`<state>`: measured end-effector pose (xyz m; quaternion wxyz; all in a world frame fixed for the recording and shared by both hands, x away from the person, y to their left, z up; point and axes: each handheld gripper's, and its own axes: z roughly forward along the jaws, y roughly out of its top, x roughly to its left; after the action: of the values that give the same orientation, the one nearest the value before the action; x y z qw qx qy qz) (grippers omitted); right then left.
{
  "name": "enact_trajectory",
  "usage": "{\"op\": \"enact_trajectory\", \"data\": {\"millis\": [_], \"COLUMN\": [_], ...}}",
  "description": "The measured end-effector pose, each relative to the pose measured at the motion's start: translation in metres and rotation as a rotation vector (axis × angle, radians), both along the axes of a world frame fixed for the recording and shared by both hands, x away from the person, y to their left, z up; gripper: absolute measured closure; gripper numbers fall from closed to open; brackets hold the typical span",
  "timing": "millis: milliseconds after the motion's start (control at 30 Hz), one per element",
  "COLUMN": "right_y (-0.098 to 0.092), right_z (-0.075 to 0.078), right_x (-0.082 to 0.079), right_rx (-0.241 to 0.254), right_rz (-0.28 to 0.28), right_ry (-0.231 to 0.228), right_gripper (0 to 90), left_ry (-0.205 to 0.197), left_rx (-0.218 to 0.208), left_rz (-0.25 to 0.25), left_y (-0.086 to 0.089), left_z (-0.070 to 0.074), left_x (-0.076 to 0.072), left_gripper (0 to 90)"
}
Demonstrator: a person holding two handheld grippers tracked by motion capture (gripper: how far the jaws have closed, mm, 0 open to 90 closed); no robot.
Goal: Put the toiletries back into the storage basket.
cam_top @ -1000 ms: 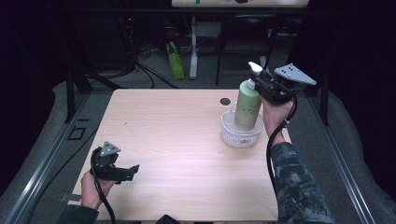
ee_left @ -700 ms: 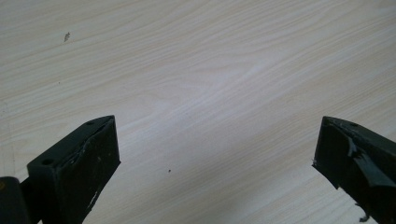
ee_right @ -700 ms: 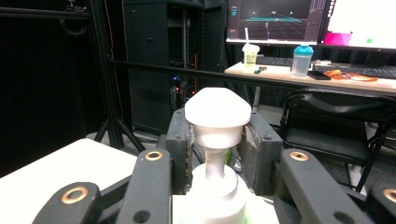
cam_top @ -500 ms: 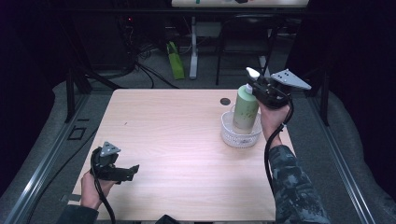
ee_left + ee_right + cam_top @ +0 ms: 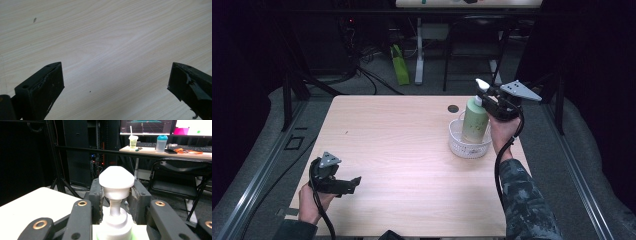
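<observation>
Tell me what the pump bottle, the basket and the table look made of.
Pump bottle: pale green plastic, smooth and matte, with a white pump head. Basket: probably white plastic, its wall slotted. Table: light wood-grain top, likely laminate, with an even satin sheen.

High view: fixed above the person's side, looking forward and down, far enough to take in the whole table (image 5: 412, 165) and both tongs, left tongs (image 5: 354, 181) near-left, right tongs (image 5: 484, 97) far-right.

Left gripper view: rides the left tongs (image 5: 115, 82), looks steeply down past its two spread jaws, very close to the table (image 5: 112, 37). Shares bare woodgrain just ahead of the left tongs with the high view.

Right gripper view: rides the right tongs (image 5: 116, 195), faces level, out past the table edge (image 5: 32, 202). Pump bottle (image 5: 115, 182) sits right against the lens, between the jaws. Shares that bottle (image 5: 474, 120) with the high view.
</observation>
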<state>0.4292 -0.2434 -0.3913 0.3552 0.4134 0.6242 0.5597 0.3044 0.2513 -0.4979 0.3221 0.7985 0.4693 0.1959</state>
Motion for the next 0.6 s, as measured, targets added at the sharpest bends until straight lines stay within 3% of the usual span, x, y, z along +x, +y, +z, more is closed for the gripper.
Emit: {"op": "enact_trajectory", "data": {"millis": [600], "right_y": [-0.002], "right_z": [-0.021], "right_x": [0.004], "right_rx": [-0.009], "right_rz": [-0.015], "right_ry": [0.033], "right_gripper": [66.7], "left_ry": [0.005], "left_rx": [0.002], "left_rz": [-0.002], "left_y": [-0.001], "left_z": [0.0], "left_x": [0.0], "left_gripper": [0.0]}}
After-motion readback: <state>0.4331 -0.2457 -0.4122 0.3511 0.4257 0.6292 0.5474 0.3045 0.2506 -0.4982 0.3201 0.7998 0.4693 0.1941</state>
